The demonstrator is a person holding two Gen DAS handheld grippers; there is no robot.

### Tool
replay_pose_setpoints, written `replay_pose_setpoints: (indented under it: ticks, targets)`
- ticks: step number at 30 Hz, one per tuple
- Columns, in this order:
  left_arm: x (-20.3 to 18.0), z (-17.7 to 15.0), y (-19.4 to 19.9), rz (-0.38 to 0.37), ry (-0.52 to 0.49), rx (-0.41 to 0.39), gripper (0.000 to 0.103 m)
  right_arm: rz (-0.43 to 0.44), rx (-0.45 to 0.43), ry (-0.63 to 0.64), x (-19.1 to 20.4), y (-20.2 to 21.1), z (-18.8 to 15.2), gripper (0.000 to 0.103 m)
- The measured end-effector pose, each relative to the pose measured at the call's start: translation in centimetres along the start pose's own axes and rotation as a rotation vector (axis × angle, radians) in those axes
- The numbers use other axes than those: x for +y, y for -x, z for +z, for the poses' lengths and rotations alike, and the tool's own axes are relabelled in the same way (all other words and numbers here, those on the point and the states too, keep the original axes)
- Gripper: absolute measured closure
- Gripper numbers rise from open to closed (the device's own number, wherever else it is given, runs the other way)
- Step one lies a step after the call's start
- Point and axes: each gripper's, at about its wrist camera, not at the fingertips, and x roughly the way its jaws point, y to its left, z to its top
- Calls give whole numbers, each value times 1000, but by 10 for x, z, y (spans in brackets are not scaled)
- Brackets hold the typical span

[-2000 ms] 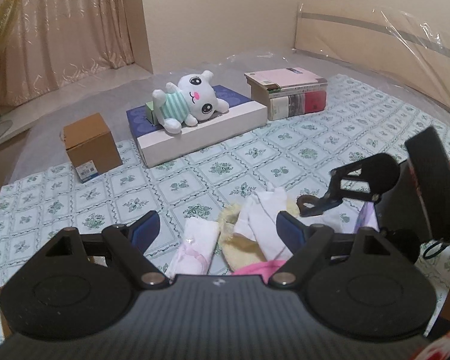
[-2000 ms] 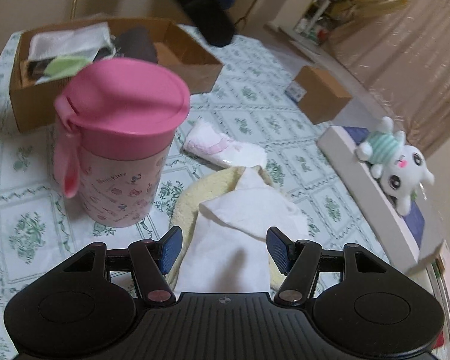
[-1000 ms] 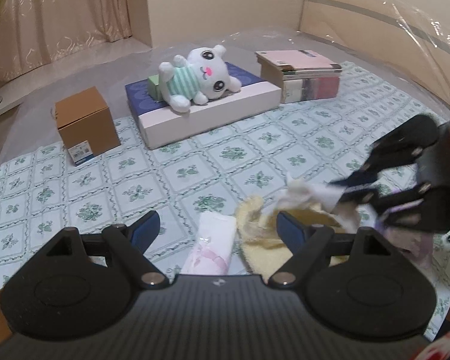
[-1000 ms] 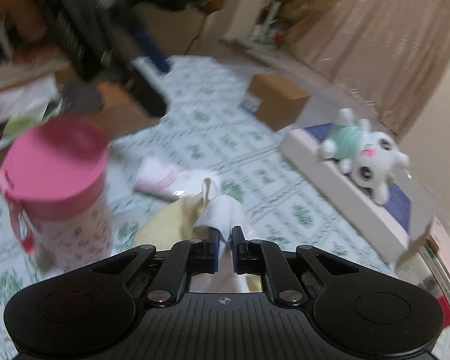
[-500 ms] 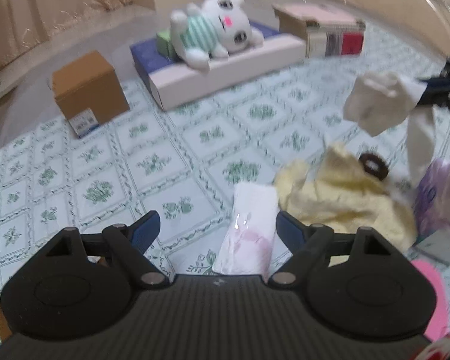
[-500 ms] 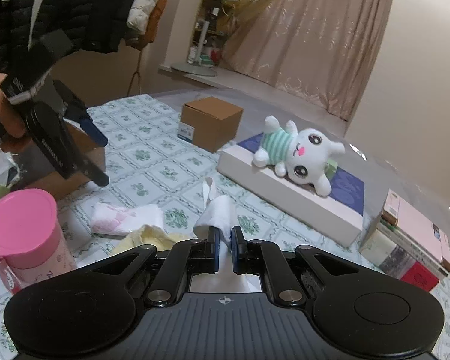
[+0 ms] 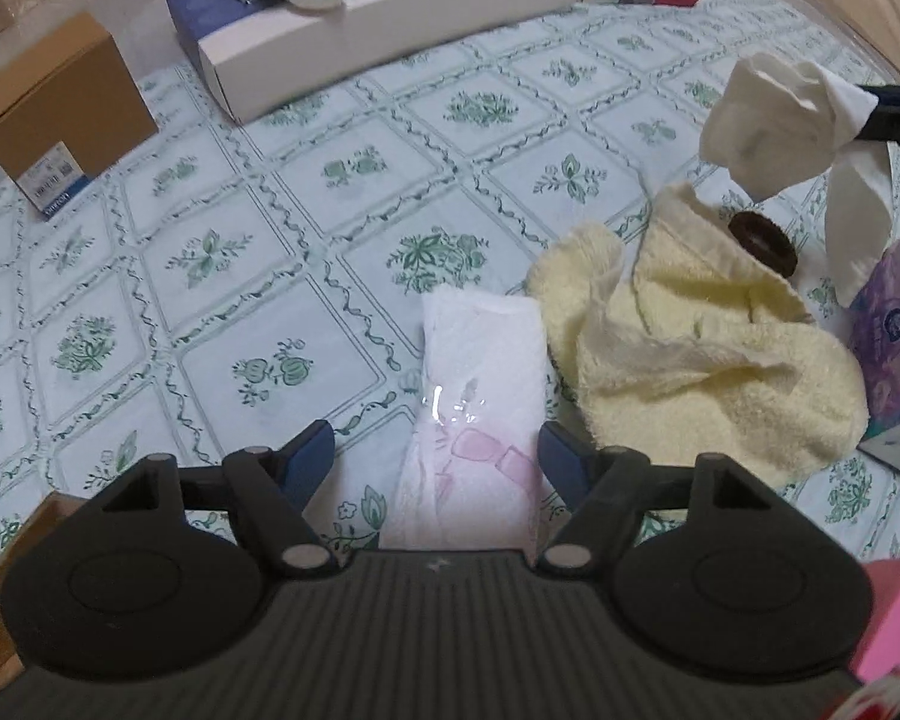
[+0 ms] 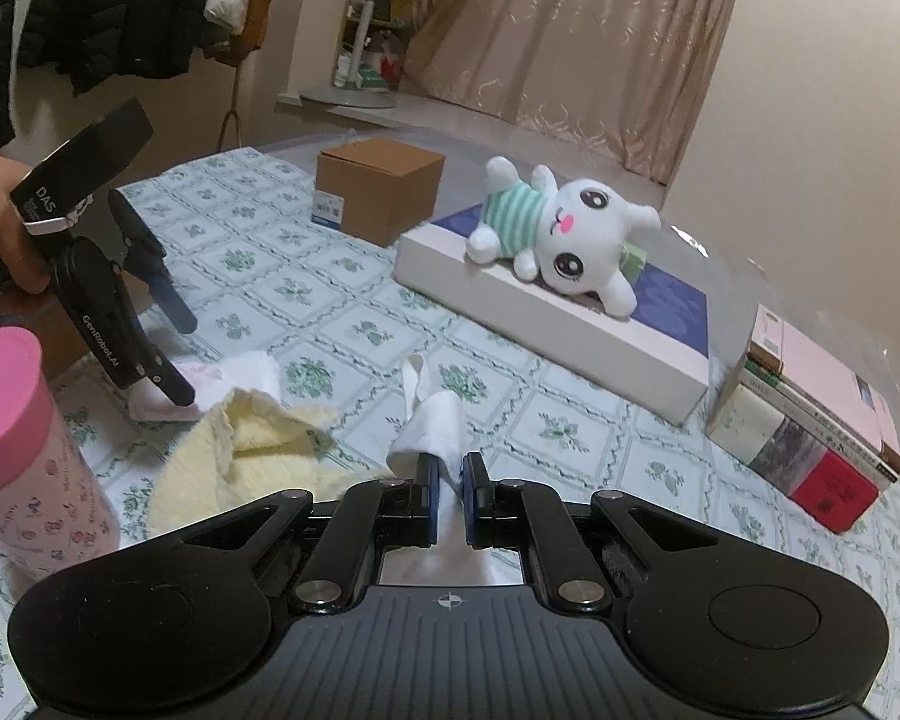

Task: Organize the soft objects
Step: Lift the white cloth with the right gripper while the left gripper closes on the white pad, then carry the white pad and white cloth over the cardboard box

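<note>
My right gripper [image 8: 447,474] is shut on a white cloth [image 8: 432,423] and holds it up above the table; the cloth also shows in the left wrist view [image 7: 774,126], hanging at the right. My left gripper [image 7: 435,450] is open, its fingers on either side of a folded white and pink cloth [image 7: 480,372] lying on the table. It also shows in the right wrist view [image 8: 171,351], over that cloth [image 8: 210,381]. A crumpled yellow towel [image 7: 702,354] lies just right of the pink cloth, also in the right wrist view [image 8: 240,456]. A white plush toy [image 8: 561,231] lies on a flat box.
A pink-lidded cup [image 8: 15,450] stands at the left. A small cardboard box [image 7: 60,114], a flat white and blue box [image 7: 390,36] and stacked books [image 8: 810,414] stand further back. A brown ring [image 7: 762,240] lies on the towel beside a purple packet [image 7: 891,342].
My right gripper has shut on the white cloth and lifted it off the towel. My left gripper has moved down and forward over the pink cloth.
</note>
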Motion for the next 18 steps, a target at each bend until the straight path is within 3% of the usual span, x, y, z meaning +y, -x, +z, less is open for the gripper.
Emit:
replay_pose_setpoints:
  ticks: [6, 8, 11, 13, 18]
  targets:
    - [-4, 0, -13, -17, -24, 37, 30, -2, 14, -23, -5, -6, -4, 95]
    - [-5, -1, -15, -29, -26, 47, 35, 0, 14, -24, -4, -6, -5, 95]
    - [-9, 0, -16, -51, -31, 51, 53, 0, 15, -24, -4, -5, -5, 95]
    - [-11, 1, -13, -59, -35, 50, 72, 0, 15, -24, -4, -5, -5, 95]
    - [-10, 1, 1, -29, -18, 17, 91, 1, 12, -29, -2, -1, -4, 95]
